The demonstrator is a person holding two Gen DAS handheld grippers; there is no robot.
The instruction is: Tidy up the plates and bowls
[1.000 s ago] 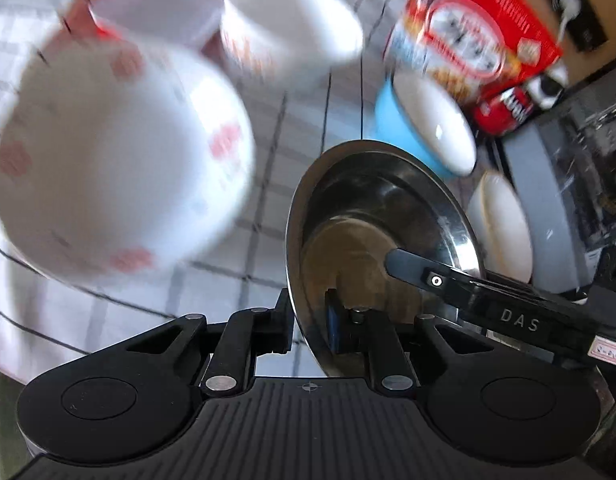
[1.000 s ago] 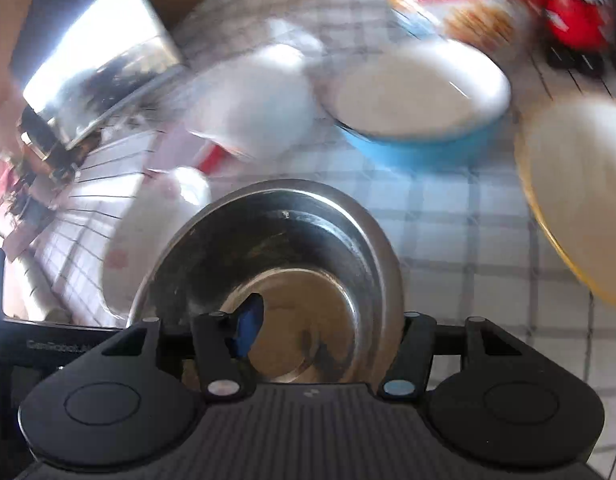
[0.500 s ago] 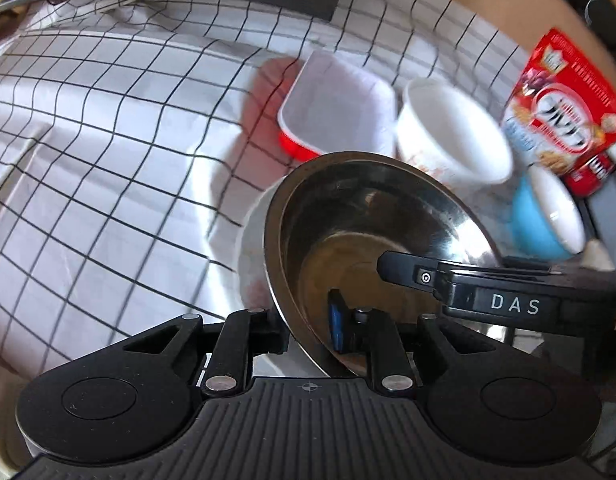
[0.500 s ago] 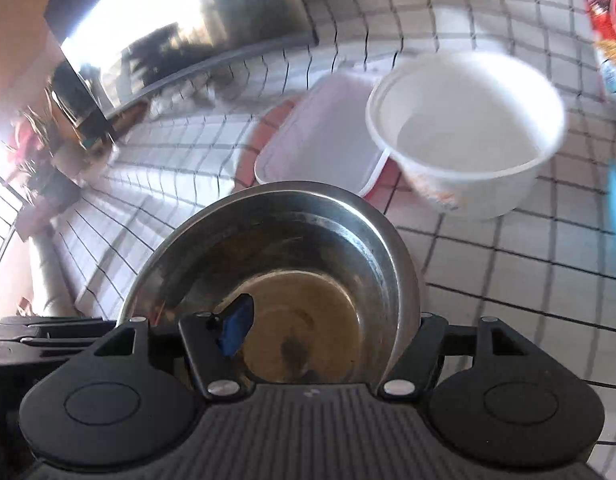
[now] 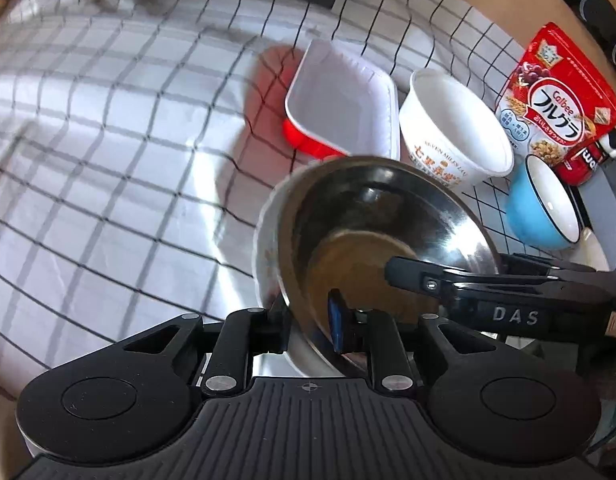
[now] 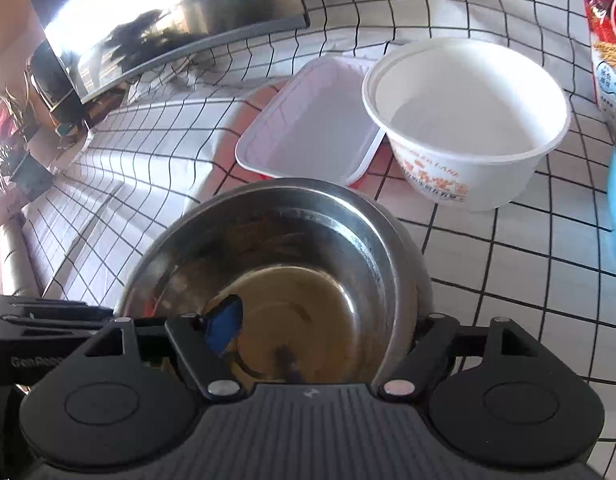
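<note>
left wrist view: left gripper (image 5: 308, 320) pinches the steel bowl's (image 5: 371, 216) rim; right gripper (image 6: 319, 332), jaws just widening, straddles the opposite rim.

Bright daylight glares off the checked cloth (image 5: 108, 152); edges bend fisheye-style, the left view slightly blurred.

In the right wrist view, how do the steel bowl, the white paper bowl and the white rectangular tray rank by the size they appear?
1. Steel bowl, though it sits nearest the camera, so this is unsure.
2. White paper bowl.
3. White rectangular tray, close to the paper bowl and partly hidden behind it.
</note>
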